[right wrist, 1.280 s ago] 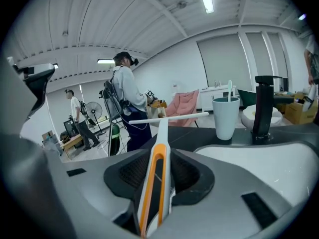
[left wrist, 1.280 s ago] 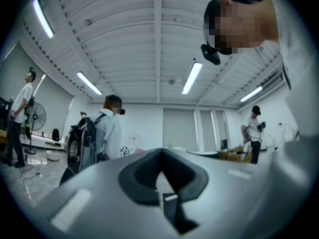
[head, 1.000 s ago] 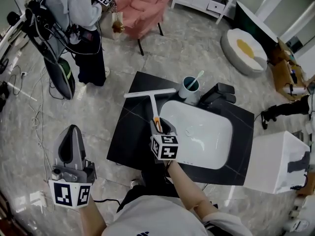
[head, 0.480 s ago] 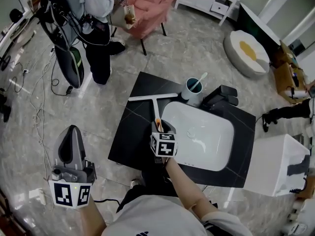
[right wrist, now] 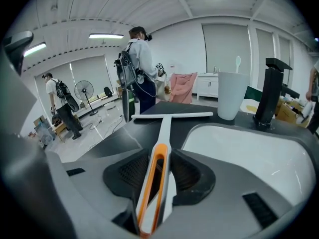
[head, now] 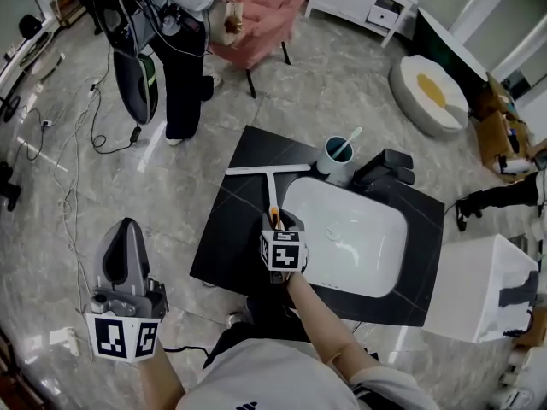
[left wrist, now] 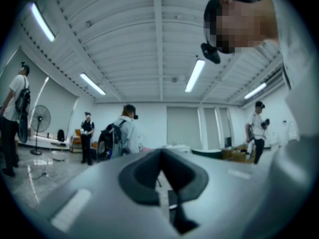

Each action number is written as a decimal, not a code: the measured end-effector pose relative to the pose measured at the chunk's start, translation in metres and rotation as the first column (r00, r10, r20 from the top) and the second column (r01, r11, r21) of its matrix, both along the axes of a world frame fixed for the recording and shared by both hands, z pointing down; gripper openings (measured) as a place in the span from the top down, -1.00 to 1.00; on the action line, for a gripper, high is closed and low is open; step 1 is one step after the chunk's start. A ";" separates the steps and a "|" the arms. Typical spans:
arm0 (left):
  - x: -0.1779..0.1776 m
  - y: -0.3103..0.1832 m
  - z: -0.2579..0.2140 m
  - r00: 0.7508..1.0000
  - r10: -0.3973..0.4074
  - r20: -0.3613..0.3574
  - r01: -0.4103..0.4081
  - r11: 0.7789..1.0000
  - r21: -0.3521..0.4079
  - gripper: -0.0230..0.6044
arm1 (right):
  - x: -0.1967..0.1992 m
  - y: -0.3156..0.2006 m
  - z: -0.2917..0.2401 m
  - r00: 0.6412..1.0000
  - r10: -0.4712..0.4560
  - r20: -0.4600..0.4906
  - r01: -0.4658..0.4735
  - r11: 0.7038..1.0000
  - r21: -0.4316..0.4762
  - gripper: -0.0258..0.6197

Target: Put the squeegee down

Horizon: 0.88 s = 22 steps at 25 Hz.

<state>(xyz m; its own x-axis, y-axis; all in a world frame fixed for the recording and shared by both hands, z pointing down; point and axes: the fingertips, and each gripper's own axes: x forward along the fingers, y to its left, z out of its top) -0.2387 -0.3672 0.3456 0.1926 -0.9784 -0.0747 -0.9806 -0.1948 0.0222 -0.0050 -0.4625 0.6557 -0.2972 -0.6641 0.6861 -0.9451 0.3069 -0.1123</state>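
A white squeegee (head: pixel 270 178) with an orange-edged handle lies on the black countertop (head: pixel 226 237), left of the white sink basin (head: pixel 376 254), its blade pointing away from me. My right gripper (head: pixel 275 221) points down at its handle end. In the right gripper view the squeegee handle (right wrist: pixel 158 158) runs between the pads of the right gripper (right wrist: pixel 159 172) with a narrow gap on each side; the jaws have just been opening. My left gripper (head: pixel 126 250) hangs low at the left, off the counter, level, jaws together with nothing in them.
A grey cup (head: pixel 335 155) with a toothbrush and a black faucet (head: pixel 382 167) stand at the back of the basin. A white cabinet (head: pixel 479 284) is on the right. A person (head: pixel 184 49) and a pink chair (head: pixel 256 7) are beyond the counter.
The squeegee's blade has come down flat onto the countertop and the right gripper sank a little with it. The person in the background walked to the right. The left gripper stayed put.
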 end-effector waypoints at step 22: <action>0.012 0.024 -0.018 0.995 0.096 -0.013 -0.095 0.993 0.067 0.90 | 0.016 0.040 -0.088 1.000 0.000 0.027 -0.007 0.966 0.258 0.92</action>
<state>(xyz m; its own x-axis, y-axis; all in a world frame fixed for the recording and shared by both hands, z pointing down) -0.2270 -0.3433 0.3280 0.2829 -0.9485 -0.1423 -0.9572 -0.2886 0.0214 0.0106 -0.4226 0.5676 -0.3100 -0.8189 0.4830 -0.9441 0.3251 -0.0548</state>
